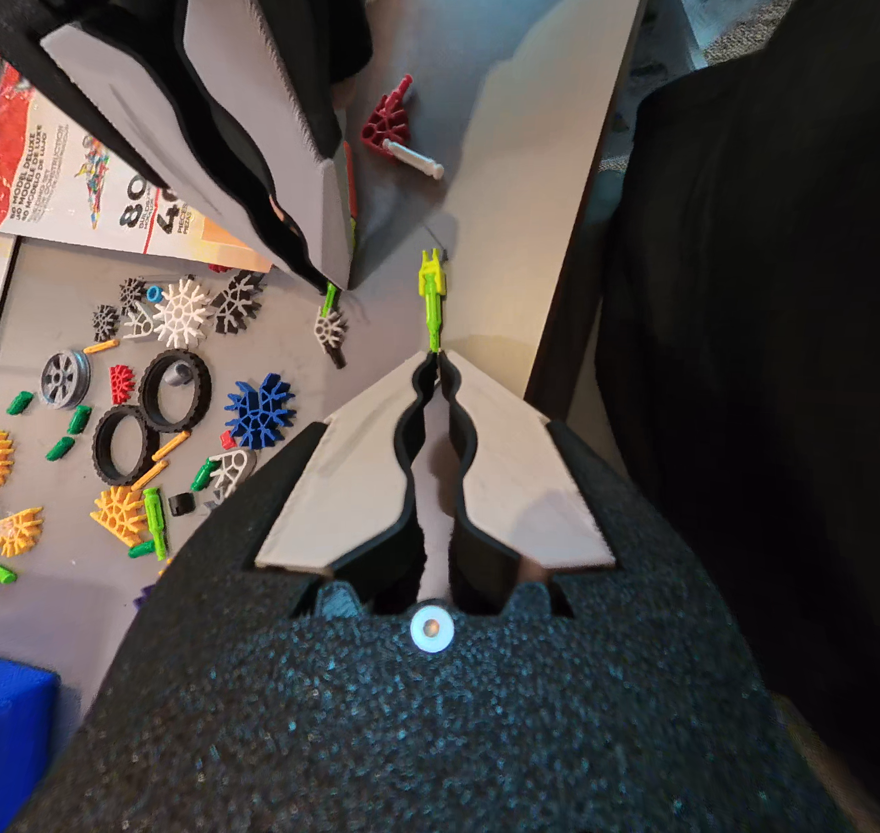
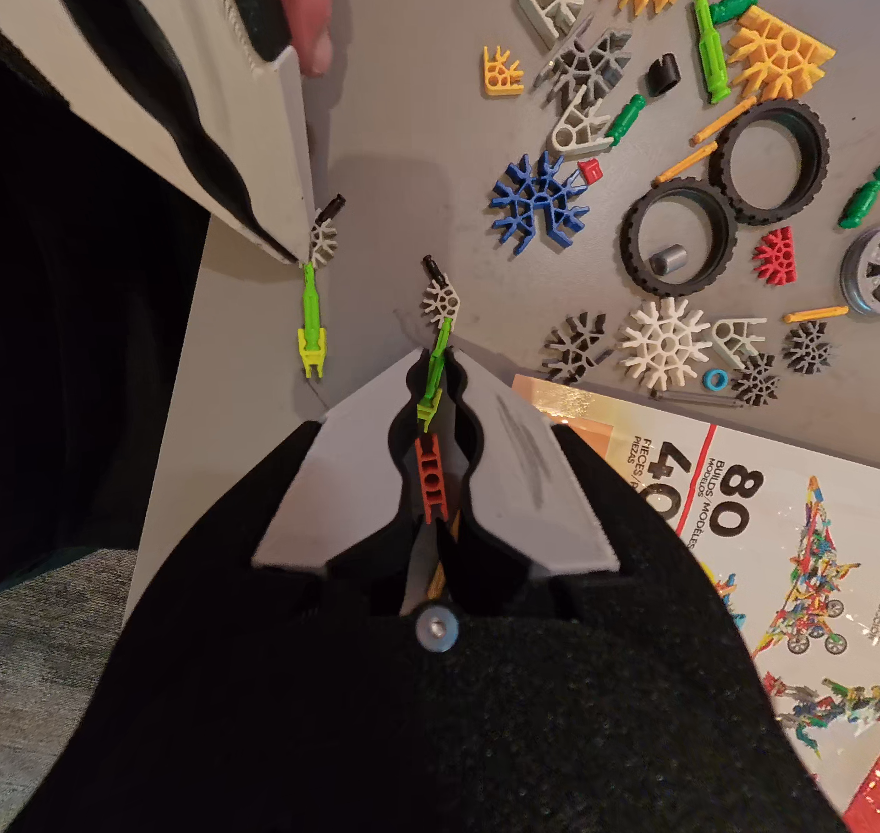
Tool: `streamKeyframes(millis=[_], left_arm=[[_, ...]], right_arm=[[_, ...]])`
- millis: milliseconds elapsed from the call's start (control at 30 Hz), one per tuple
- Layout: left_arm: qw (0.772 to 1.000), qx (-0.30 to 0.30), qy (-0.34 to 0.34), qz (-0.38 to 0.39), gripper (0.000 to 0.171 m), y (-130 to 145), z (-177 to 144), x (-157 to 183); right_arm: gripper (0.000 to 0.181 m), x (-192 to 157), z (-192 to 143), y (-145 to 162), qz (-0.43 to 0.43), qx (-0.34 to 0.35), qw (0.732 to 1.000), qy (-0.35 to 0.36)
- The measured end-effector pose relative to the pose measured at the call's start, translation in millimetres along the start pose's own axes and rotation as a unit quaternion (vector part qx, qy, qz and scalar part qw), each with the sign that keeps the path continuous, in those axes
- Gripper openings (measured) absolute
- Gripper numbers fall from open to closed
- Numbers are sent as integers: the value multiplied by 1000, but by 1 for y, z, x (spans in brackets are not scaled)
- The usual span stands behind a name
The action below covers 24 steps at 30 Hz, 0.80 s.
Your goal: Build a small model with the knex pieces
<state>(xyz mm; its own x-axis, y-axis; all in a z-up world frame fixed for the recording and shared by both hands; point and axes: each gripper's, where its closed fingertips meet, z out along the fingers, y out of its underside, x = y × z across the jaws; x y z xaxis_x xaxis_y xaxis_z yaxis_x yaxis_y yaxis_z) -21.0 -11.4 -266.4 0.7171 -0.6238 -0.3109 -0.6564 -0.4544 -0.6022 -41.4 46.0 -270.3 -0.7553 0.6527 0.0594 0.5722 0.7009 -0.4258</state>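
The left hand-held gripper (image 1: pixel 434 355) pinches a lime rod (image 1: pixel 433 319) with a yellow-green clip (image 1: pixel 432 274) on its far end, above the table (image 1: pixel 500 167).

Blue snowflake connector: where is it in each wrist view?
Left wrist view: the blue snowflake connector lies left of centre on the grey table, just left of this gripper's jaws.
Right wrist view: it lies right of centre, above the jaws.
Shared landmark: the two black tyres beside it.

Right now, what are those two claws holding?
Left gripper shut on lime rod with yellow-green clip. Right gripper shut on green rod, grey connector attached.
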Motion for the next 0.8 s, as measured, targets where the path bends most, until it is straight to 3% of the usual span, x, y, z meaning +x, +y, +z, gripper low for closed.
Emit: streamKeyframes(millis=[367,433,633,800], left_arm=[[997,25,30,72,0,-10,10,-3],[997,26,23,74,0,-9,9,-6],[998,42,10,51,6,-5,-4,-12],[999,27,-13,29,8,4,-8,-26]], right_arm=[[9,-16,2,-8,-13,16,999,-24],[16,-15,-1,-6,-5,23,999,-27],[16,-6,-25,-7,22,67,997,-13],[13,-34,-24,-7,-7,57,998,-30]])
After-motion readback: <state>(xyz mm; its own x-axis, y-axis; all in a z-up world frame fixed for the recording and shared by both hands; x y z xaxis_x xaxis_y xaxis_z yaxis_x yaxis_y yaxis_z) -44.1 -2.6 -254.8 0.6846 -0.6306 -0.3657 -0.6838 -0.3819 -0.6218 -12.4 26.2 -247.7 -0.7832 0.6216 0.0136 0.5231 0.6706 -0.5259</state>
